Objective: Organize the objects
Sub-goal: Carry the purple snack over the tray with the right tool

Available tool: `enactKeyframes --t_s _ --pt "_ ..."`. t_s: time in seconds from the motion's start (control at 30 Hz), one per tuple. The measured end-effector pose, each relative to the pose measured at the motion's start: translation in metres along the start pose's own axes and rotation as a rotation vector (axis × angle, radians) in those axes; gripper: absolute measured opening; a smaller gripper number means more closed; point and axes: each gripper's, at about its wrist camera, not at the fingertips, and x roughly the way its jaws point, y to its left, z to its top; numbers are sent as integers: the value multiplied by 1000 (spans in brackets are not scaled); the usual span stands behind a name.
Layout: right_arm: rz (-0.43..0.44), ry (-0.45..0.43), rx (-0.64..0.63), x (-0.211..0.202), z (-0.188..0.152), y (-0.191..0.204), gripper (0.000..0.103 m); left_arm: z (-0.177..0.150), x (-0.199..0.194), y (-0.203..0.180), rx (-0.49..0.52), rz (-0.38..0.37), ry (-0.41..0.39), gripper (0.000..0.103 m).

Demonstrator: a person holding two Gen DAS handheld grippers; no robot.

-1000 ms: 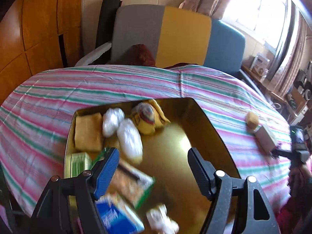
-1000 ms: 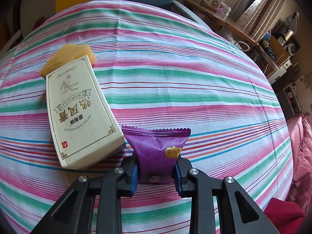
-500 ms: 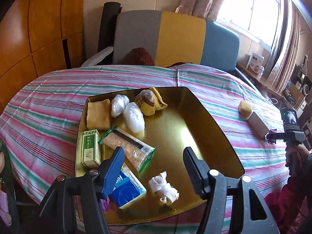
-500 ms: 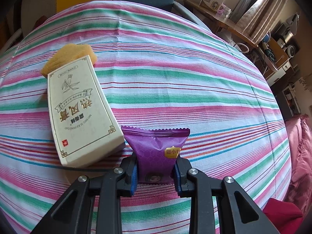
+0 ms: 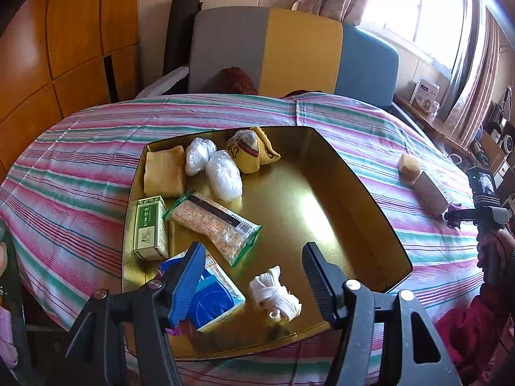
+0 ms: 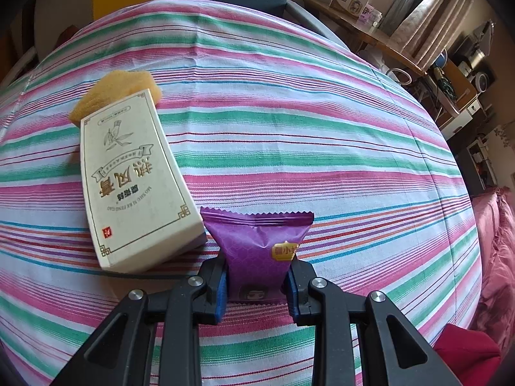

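My right gripper (image 6: 257,284) is shut on a purple snack packet (image 6: 259,243), held just above the striped tablecloth (image 6: 289,122) beside a cream box (image 6: 135,186) and a yellow sponge (image 6: 112,90). My left gripper (image 5: 254,276) is open and empty above the near end of a gold tray (image 5: 363,225). In the tray lie a white rolled cord (image 5: 276,294), a blue tissue pack (image 5: 214,299), a cracker packet (image 5: 214,222), a green box (image 5: 149,226), two white bags (image 5: 222,175), a yellow cloth (image 5: 164,170) and a yellow pouch (image 5: 251,152).
The right gripper and the hand holding it show at the far right of the left wrist view (image 5: 479,215), beside the cream box (image 5: 433,193) and sponge (image 5: 408,167). A grey, yellow and blue chair (image 5: 289,54) stands behind the table. A red cushion (image 6: 466,350) lies at lower right.
My left gripper has pulled back and up from the tray, so the whole tray now shows. My right gripper has stayed nearly still with the purple packet in it.
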Motion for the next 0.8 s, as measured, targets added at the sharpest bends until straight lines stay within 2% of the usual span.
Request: enactKeyframes --t_s 0.13,0.33,0.57,0.8 --pt "18 20 -41 -9 -5 12 29 -1 -4 3 8 3 -4 63" --pt "168 56 -101 -30 -24 49 29 -4 -8 9 0 -1 -7 63" --pt "287 1 -219 -67 -48 120 29 -6 -13 21 -20 7 -18 63" --pt "382 -83 -245 -112 -52 157 29 -7 -17 35 -44 24 -27 63"
